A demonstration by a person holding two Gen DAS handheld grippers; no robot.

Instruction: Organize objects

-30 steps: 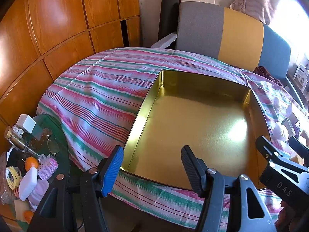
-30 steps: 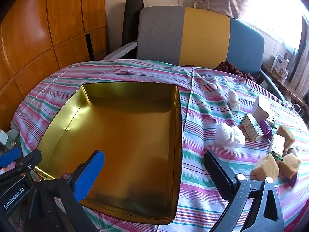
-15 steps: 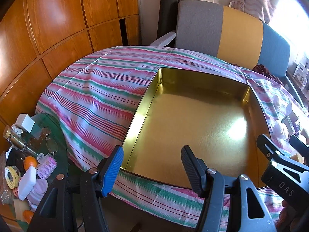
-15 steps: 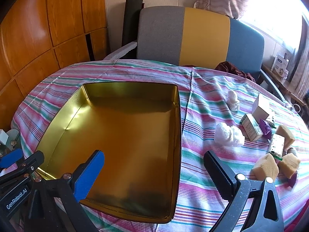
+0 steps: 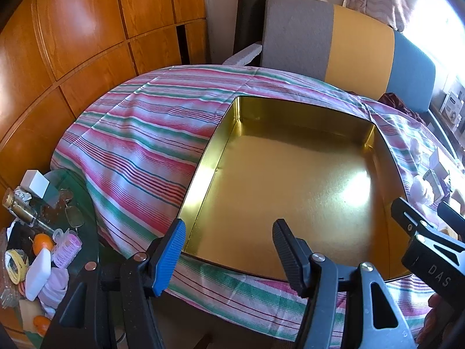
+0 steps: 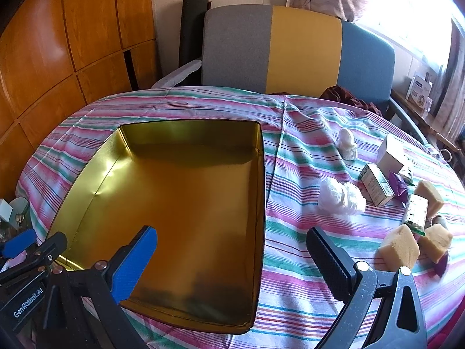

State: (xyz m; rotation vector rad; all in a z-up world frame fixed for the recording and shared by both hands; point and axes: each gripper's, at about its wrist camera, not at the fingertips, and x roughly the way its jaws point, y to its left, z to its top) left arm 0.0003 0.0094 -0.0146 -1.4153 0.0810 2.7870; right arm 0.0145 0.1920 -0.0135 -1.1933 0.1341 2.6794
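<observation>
A wide, shallow gold tin tray (image 5: 290,180) (image 6: 189,192) lies empty on the striped tablecloth. My left gripper (image 5: 229,232) hovers open over the tray's near left corner, nothing between its fingers. My right gripper (image 6: 232,235) stands open over the tray's near right rim, also holding nothing. To the right of the tray lie loose objects: a white wrapped bundle (image 6: 341,195), a small white figure (image 6: 347,144), a white box (image 6: 392,152), a green-and-white carton (image 6: 377,184), a foil packet (image 6: 417,210) and tan sponge cubes (image 6: 399,245). The other gripper's fingers (image 5: 407,218) show at the left wrist view's right edge.
A chair with a grey, yellow and blue back (image 6: 290,49) stands behind the table. Wood panelling (image 5: 72,43) lines the left wall. A low glass side table (image 5: 75,197) at the left carries a bottle (image 5: 20,210), oranges and small toiletries.
</observation>
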